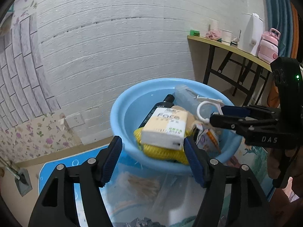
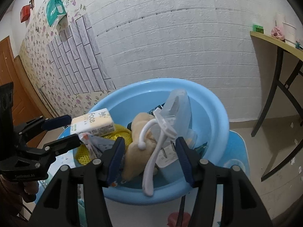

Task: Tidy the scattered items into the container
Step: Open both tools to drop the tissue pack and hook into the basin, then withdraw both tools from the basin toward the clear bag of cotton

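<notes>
A light blue basin [image 1: 121, 113] [image 2: 217, 117] stands on a blue table. In it lie a yellow mesh cloth [image 1: 162, 151], a black bottle [image 1: 161, 106], a clear plastic case [image 1: 187, 96], a beige plush toy [image 2: 140, 130] and small packets [image 1: 208, 138]. My left gripper [image 1: 153, 157] is open; a tissue pack marked "Face" [image 1: 164, 126] [image 2: 92, 123] sits between its fingers, resting on the pile. My right gripper [image 2: 149, 157] is open over the basin's near rim; a white plastic hook [image 2: 157, 141] [image 1: 208, 107] lies loose between its fingers.
A wooden side table [image 1: 227, 47] with a kettle [image 1: 254, 34], pink bottle [image 1: 269, 45] and cups stands to the right against the white brick wall. A clear plastic box [image 1: 144, 187] lies on the blue table in front of the basin.
</notes>
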`<state>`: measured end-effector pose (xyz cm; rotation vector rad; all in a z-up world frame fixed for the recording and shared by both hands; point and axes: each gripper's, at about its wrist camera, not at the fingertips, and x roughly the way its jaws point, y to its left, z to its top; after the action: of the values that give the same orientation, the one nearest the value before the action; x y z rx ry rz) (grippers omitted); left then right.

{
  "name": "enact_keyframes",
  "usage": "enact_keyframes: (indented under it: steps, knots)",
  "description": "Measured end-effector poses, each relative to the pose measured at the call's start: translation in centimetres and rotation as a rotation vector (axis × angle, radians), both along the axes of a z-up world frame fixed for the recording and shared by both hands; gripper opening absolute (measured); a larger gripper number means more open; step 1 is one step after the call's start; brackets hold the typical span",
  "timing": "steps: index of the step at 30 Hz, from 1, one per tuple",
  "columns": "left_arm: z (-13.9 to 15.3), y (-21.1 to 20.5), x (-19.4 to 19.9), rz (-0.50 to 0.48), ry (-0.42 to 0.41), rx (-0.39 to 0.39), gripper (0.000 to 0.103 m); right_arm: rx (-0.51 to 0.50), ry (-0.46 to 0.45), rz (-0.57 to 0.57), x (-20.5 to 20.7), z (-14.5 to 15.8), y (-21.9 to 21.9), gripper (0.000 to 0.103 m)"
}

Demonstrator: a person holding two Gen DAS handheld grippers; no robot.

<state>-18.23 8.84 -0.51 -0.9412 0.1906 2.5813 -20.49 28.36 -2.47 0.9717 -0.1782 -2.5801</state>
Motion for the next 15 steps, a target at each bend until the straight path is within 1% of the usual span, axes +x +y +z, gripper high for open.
enact_keyframes:
  steps: [6, 10, 11, 13, 15]
  knots:
    - [-0.5, -1.0, 1.6, 0.023, -0.022, 0.006, 0.068, 0.003, 0.002, -0.002, 1.2, 0.8, -0.4, 0.055]
    - [-0.2, -1.6, 3.1, 0.026, -0.027, 0.022, 0.068, -0.013, 0.006, -0.001, 2.6, 1.4, -0.3, 0.055]
    - [-0.1, -1.7, 3.4, 0.027, -0.024, 0.021, 0.069, -0.013, 0.008, 0.000, 2.9, 1.6, -0.4, 0.055]
    - [0.3, -1.9, 4.3, 0.029, -0.012, 0.023, 0.074, -0.011, 0.009, 0.001, 3.5, 1.9, -0.5, 0.055]
    - [0.6, -2.3, 5.1, 0.033, -0.003, 0.025, 0.076, -0.014, 0.009, 0.004, 4.2, 2.2, -0.8, 0.055]
